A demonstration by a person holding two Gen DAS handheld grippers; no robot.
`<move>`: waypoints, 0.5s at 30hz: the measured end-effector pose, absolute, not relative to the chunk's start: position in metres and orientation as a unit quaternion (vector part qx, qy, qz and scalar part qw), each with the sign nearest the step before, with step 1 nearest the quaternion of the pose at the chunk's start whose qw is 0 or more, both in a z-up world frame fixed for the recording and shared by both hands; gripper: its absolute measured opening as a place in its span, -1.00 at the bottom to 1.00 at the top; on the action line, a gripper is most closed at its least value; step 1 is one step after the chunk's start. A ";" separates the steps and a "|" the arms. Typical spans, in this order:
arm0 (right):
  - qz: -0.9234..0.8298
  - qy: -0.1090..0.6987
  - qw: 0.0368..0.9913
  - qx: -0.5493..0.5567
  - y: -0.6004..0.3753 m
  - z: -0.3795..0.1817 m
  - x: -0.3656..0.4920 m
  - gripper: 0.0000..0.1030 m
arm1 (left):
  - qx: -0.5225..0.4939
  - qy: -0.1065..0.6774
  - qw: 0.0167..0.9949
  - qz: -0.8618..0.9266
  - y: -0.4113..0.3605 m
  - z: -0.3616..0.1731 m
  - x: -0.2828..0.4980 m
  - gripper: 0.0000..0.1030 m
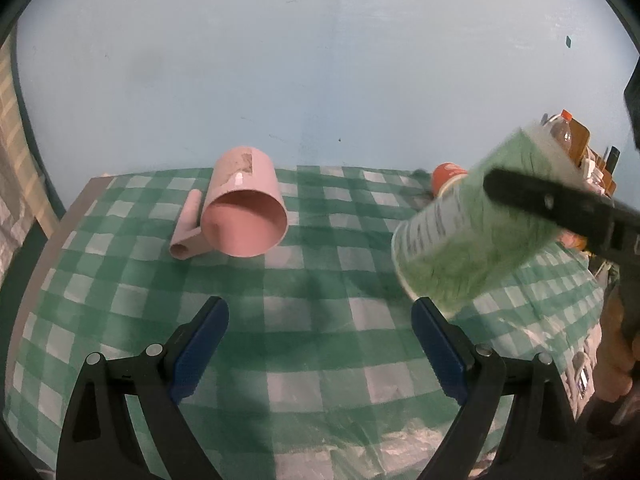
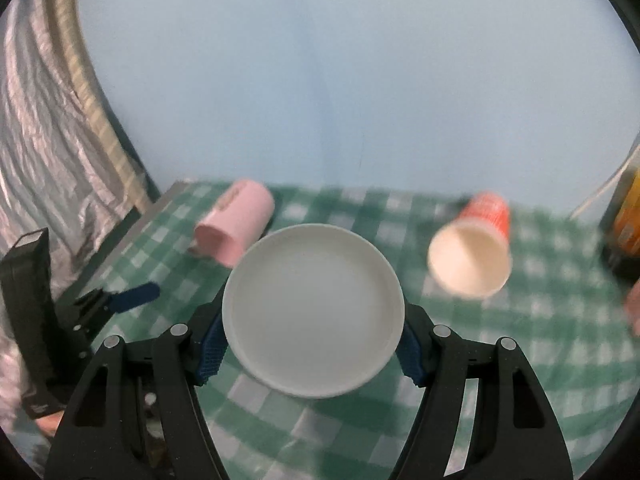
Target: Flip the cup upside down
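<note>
A pink mug (image 1: 244,210) and an orange cup (image 2: 474,254) are seen lying on the counter (image 1: 304,320). The green cup (image 1: 476,224) is pinched in the right tongs (image 2: 312,340), held above the counter; the left tongs (image 1: 320,344) are spread, empty.

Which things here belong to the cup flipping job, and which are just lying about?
In the job:
green paper cup, tilted, off the table
right gripper clamped on that cup

Lying about:
pink plastic mug on its side
orange paper cup on its side
left gripper, jaws open, empty
green checked tablecloth
</note>
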State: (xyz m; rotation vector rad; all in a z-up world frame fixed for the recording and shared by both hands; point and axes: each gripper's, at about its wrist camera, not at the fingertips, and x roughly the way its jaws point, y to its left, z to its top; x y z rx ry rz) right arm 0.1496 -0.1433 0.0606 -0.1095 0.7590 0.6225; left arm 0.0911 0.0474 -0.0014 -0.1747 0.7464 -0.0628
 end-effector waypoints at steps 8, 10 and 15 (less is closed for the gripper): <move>0.253 0.321 0.907 -0.107 -0.128 0.073 0.139 0.36 | -0.077 0.378 0.922 -0.030 0.041 -0.014 0.086 0.82; 0.249 0.327 0.905 -0.109 -0.133 0.072 0.140 0.36 | -0.074 0.384 0.920 -0.033 0.039 -0.017 0.087 0.83; 0.244 0.350 0.896 -0.122 -0.135 0.060 0.140 0.36 | -0.065 0.390 0.918 -0.033 0.033 -0.022 0.089 0.82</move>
